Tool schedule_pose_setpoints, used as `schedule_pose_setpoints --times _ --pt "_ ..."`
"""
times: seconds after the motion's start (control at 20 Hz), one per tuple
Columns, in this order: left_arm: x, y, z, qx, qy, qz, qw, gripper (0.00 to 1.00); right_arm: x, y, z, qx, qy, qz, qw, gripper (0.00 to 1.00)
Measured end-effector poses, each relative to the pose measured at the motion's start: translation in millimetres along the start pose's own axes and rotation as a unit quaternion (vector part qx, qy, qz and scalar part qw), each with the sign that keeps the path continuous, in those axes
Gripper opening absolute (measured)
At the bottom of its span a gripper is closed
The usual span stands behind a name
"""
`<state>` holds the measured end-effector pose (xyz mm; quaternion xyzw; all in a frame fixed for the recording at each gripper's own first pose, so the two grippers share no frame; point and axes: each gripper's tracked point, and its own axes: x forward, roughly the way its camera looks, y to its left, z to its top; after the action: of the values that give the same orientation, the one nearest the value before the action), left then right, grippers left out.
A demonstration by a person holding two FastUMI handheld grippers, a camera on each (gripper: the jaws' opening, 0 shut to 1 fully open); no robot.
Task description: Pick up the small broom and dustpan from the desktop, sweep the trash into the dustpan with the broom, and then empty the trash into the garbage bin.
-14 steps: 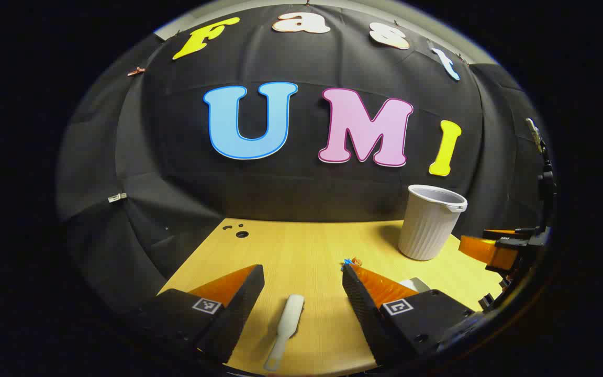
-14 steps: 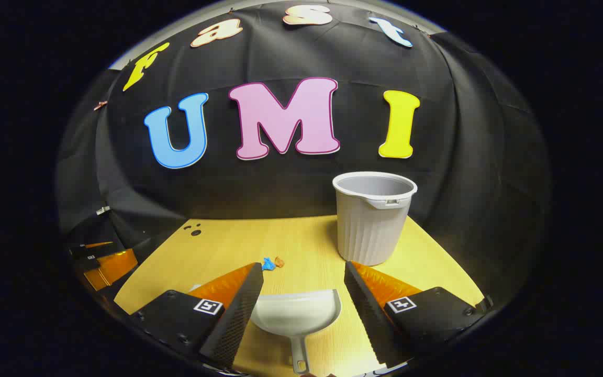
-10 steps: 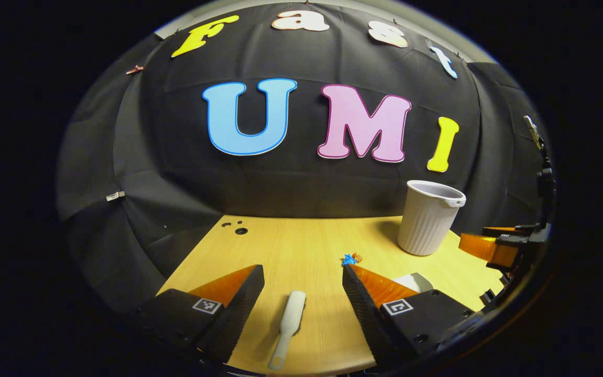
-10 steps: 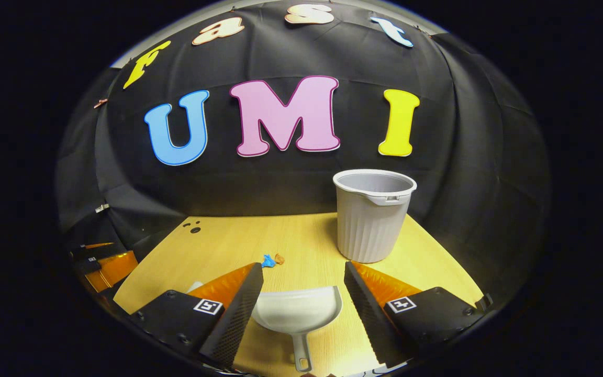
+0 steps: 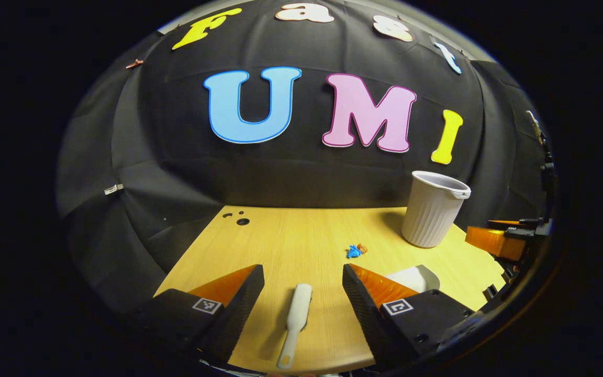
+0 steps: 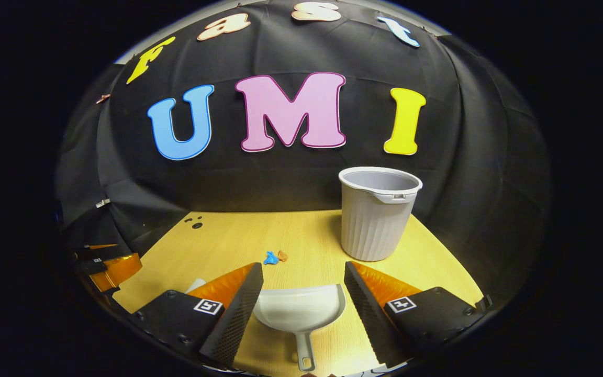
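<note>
My left gripper (image 5: 303,272) is wide open and holds nothing. The small white broom (image 5: 295,322) lies flat on the table (image 5: 291,235) in the gap between its two fingers, and they do not touch it. My right gripper (image 6: 304,269) is wide open too, with nothing in it. The white dustpan (image 6: 300,314) lies flat between its fingers, with its thin handle pointing back at me and its scoop pointing away. Just past the scoop I see the trash (image 6: 275,256), a little blue bit and a little orange bit, lying close together on the wood. In the left gripper view the same trash (image 5: 355,250) sits ahead and a bit to the right. The grey garbage bin (image 6: 377,220) stands upright at the far right of the table, near the black wall
</note>
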<state>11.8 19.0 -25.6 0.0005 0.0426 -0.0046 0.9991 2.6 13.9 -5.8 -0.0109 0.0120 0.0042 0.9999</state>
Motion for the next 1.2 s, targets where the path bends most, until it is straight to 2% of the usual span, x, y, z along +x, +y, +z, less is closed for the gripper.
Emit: schedule_pose_setpoints --times 0.25,0.55,0.85,1.2 --pt "11 2 -22 -0.005 0.040 -0.010 0.999 0.96 2 3 -5 -0.003 0.009 0.005 1.000 0.97" --pt "33 16 -82 -0.002 0.137 -0.016 0.990 0.96 4 -2 -16 -0.002 0.025 -0.001 1.000 0.97" --pt "53 20 -155 0.013 0.252 -0.026 0.967 0.96 -2 -11 -31 0.004 0.047 -0.012 0.999 0.97" --pt "71 27 -206 0.051 0.354 -0.028 0.934 0.96 -20 -32 -47 0.012 0.064 -0.044 0.997 0.98"
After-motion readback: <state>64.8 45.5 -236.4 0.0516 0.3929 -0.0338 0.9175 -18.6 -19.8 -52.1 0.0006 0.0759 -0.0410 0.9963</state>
